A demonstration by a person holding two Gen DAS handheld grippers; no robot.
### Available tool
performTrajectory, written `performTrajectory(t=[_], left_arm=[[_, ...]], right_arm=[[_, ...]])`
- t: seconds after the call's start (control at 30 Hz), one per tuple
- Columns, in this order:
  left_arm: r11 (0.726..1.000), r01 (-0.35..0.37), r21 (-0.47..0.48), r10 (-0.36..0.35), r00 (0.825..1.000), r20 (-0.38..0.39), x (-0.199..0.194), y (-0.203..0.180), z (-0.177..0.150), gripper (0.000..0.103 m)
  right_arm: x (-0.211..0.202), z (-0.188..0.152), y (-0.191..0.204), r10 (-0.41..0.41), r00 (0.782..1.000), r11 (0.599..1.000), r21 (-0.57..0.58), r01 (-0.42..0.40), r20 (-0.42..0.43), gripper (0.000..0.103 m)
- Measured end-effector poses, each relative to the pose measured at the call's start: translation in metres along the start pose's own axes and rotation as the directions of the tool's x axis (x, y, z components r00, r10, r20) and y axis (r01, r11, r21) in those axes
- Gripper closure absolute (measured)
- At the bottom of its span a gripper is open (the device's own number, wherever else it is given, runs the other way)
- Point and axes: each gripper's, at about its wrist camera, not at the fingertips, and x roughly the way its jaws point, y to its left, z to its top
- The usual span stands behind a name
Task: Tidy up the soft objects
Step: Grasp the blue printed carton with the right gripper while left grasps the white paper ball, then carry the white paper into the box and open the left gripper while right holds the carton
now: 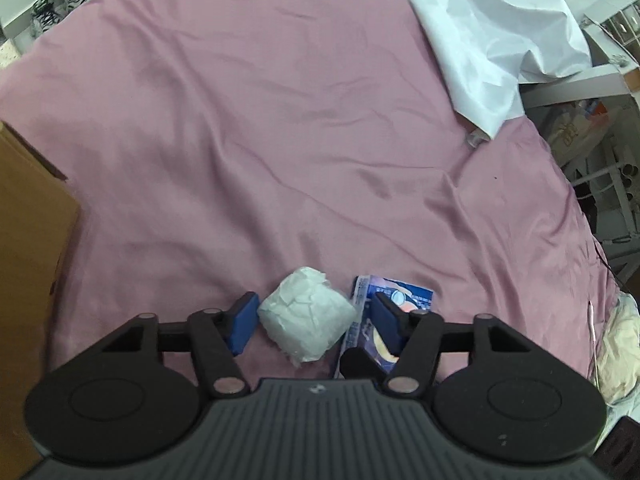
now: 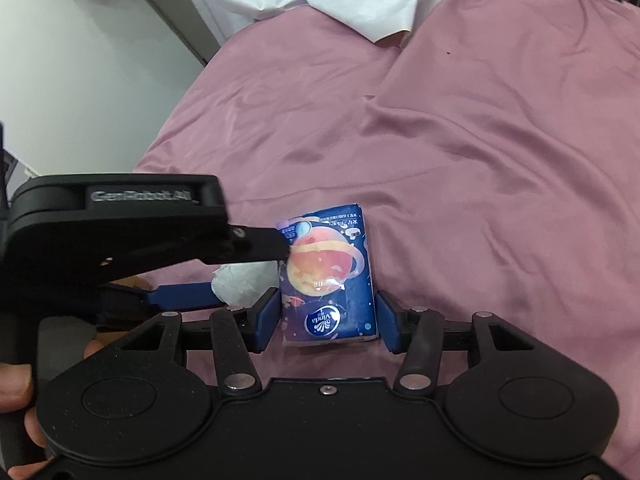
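Observation:
A crumpled white tissue wad [image 1: 306, 318] lies on the pink bedsheet [image 1: 280, 140]. My left gripper [image 1: 314, 300] points down over it with a blue pad on each side. The left pad is at the wad's edge and a gap shows at the right pad, so the jaws stand open. Just right of the wad lies a dark blue pocket tissue pack [image 2: 328, 276] printed with an orange planet. My right gripper [image 2: 328, 294] is shut on the pack, its pads against both long sides. In the right wrist view the left gripper [image 2: 244, 272] and the wad [image 2: 240, 280] show at the left.
A brown cardboard box [image 1: 28, 240] stands at the bed's left edge. A rumpled white sheet [image 1: 500, 32] lies at the far right corner. A cream cloth [image 1: 620, 344] hangs off the right side. A hand [image 2: 16, 384] holds the left gripper's handle. A white wall [image 2: 80, 60] borders the bed.

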Motion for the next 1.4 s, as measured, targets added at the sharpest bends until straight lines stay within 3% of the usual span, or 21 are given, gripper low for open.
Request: performTrajectory(t=[0.1, 0.17, 0.33, 0.43, 0.5, 0.53, 0.87, 1.4], left_arm=[[1.000, 0.005, -0.010, -0.005, 1.000, 0.000, 0.000, 0.002, 0.000, 0.050], [1.000, -0.004, -0.008, 0.004, 1.000, 0.005, -0.002, 0.002, 0.000, 0.051], [0.999, -0.021, -0.024, 0.022, 0.999, 0.031, -0.015, 0.010, 0.002, 0.051], [0.999, -0.030, -0.025, 0.031, 0.998, 0.051, -0.027, 0.013, 0.002, 0.051], [0.999, -0.029, -0.025, 0.031, 0.997, 0.064, -0.036, 0.015, 0.001, 0.051], [0.999, -0.028, -0.023, 0.030, 0.997, 0.071, -0.041, 0.016, 0.001, 0.051], [1.000, -0.004, -0.009, 0.005, 0.991, 0.133, -0.090, 0.027, -0.010, 0.051], [1.000, 0.009, 0.017, -0.013, 0.976, 0.218, -0.149, 0.049, -0.033, 0.051]], right_arm=[[0.002, 0.000, 0.005, -0.009, 1.000, 0.999, -0.041, 0.010, 0.007, 0.048], [0.003, -0.001, 0.010, -0.006, 1.000, 0.997, -0.076, 0.007, 0.010, 0.037], [0.007, -0.006, 0.027, -0.040, 0.999, 0.981, -0.191, 0.043, 0.019, 0.028], [0.007, -0.006, 0.029, -0.055, 0.998, 0.976, -0.211, 0.060, 0.030, 0.032], [0.006, -0.006, 0.029, -0.075, 0.996, 0.974, -0.213, 0.082, 0.040, 0.043], [0.005, -0.006, 0.028, -0.096, 0.994, 0.971, -0.216, 0.104, 0.049, 0.053], [-0.017, -0.009, 0.027, -0.113, 0.991, 0.979, -0.165, 0.124, 0.071, 0.056], [-0.081, -0.019, 0.046, -0.092, 0.973, 0.985, -0.122, 0.119, 0.211, 0.056]])
